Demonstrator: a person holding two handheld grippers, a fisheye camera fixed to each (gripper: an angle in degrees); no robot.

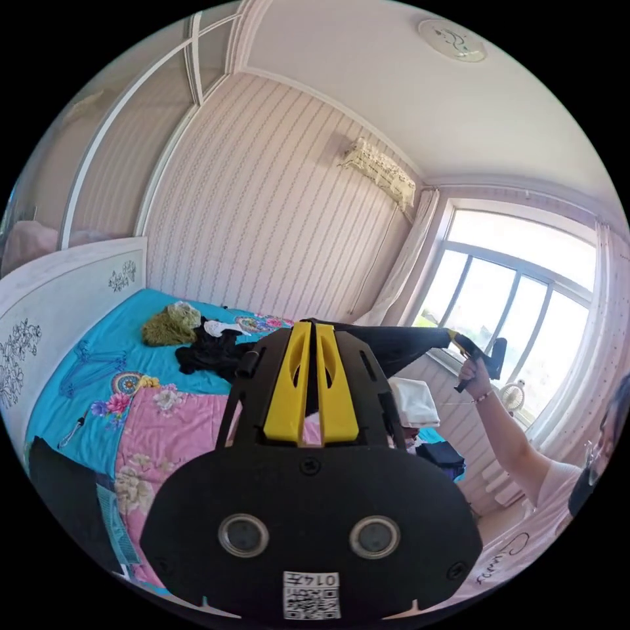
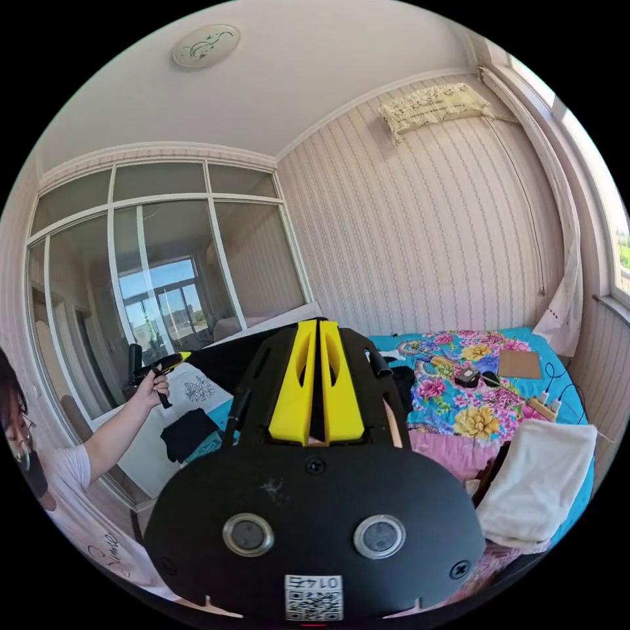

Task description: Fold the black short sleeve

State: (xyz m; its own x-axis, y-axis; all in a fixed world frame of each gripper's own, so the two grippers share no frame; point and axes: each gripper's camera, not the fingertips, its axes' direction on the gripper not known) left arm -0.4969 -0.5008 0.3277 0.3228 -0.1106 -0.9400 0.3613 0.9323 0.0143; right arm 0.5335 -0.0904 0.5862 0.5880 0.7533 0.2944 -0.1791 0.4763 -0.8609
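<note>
The black short sleeve shirt (image 1: pixel 400 344) hangs stretched in the air above the bed. My left gripper (image 1: pixel 314 325) has its yellow jaws shut on one end of it. The cloth runs right to my right gripper (image 1: pixel 462 342), held in a hand near the window. In the right gripper view, my right gripper (image 2: pixel 319 323) is shut on the black shirt (image 2: pixel 223 364). From there the shirt reaches left to the left gripper (image 2: pixel 172 359), held in the person's other hand. Most of the shirt's body is hidden behind the jaws.
Below lies a bed with a turquoise sheet (image 1: pixel 72 400) and a pink floral quilt (image 1: pixel 170 426). A pile of olive, black and white clothes (image 1: pixel 197 338) sits near the white headboard (image 1: pixel 59 308). A folded white towel (image 2: pixel 545 479), a cardboard piece (image 2: pixel 518 364) and a power strip (image 2: pixel 541 407) lie on the bed. A mirrored wardrobe (image 2: pixel 157 275) stands behind.
</note>
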